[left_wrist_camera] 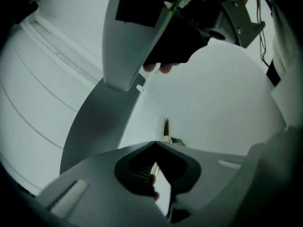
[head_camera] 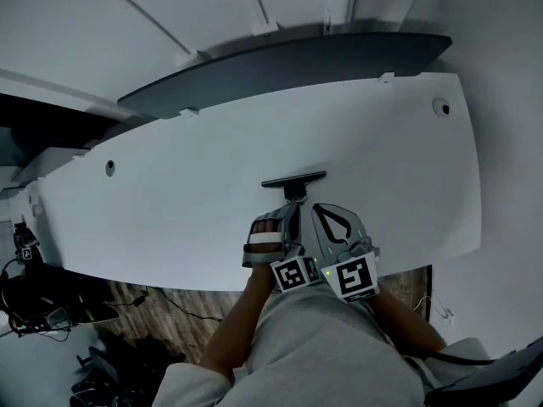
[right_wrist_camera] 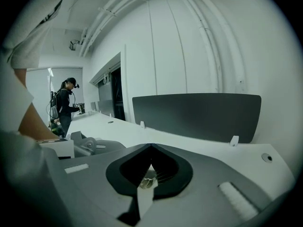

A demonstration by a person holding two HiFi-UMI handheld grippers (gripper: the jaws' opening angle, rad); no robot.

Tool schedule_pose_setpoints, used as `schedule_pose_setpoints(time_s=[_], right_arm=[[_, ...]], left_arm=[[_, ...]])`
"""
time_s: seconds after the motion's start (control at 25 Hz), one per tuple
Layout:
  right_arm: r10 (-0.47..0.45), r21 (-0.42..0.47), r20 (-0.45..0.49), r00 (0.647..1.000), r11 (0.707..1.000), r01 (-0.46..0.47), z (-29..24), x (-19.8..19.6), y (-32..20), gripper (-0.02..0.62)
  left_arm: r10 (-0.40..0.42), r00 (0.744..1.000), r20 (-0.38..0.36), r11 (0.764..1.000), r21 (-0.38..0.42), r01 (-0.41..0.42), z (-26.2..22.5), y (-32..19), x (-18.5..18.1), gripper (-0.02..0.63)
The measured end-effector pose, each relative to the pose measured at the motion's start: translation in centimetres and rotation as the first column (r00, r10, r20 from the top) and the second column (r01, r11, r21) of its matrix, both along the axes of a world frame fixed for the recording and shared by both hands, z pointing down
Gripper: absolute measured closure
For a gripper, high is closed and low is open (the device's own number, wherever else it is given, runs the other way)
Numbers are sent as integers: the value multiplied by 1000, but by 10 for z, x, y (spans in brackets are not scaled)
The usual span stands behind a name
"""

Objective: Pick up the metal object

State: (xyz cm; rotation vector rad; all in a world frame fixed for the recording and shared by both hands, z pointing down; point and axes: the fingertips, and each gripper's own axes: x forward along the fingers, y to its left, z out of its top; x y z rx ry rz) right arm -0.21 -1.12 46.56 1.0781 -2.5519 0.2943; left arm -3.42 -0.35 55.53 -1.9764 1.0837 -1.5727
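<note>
A dark, flat metal object (head_camera: 293, 179) lies on the white desk (head_camera: 170, 202), just beyond both grippers. In the left gripper view it appears as a thin metal piece (left_wrist_camera: 166, 128) right ahead of the jaw tips. The right gripper view shows only a small shiny bit (right_wrist_camera: 148, 182) through the gap below its jaws. My left gripper (head_camera: 291, 213) (left_wrist_camera: 155, 144) is shut with nothing held. My right gripper (head_camera: 321, 212) (right_wrist_camera: 150, 146) sits right beside it, also shut and empty. Both are near the desk's front edge and point toward the object.
A dark divider panel (head_camera: 288, 62) (right_wrist_camera: 196, 115) runs along the desk's back edge. Cable holes (head_camera: 441, 106) (head_camera: 110, 167) sit at the far right and left of the desk. A person (right_wrist_camera: 66, 105) stands far off at another desk. Cables and gear (head_camera: 34, 295) lie on the floor at left.
</note>
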Motion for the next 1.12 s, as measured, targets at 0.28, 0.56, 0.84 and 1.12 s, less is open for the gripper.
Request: schedule_pose_setpoints(time_s=[0.28, 0.56, 0.84, 1.12], right_arm=[[-19, 10, -34, 999, 1000, 19, 3, 0, -3, 594], [-19, 13, -42, 999, 1000, 20, 4, 1, -3, 594], [-11, 2, -33, 999, 1000, 11, 7, 2, -1, 594], [-19, 4, -51, 999, 1000, 19, 8, 6, 0, 594]], left_arm=[[66, 985, 159, 995, 64, -77, 9, -7, -6, 604], [74, 983, 166, 997, -10, -73, 21, 0, -3, 453], [107, 963, 248, 993, -69, -93, 43, 5, -7, 443], [104, 949, 299, 994, -64, -89, 54, -8, -10, 446]])
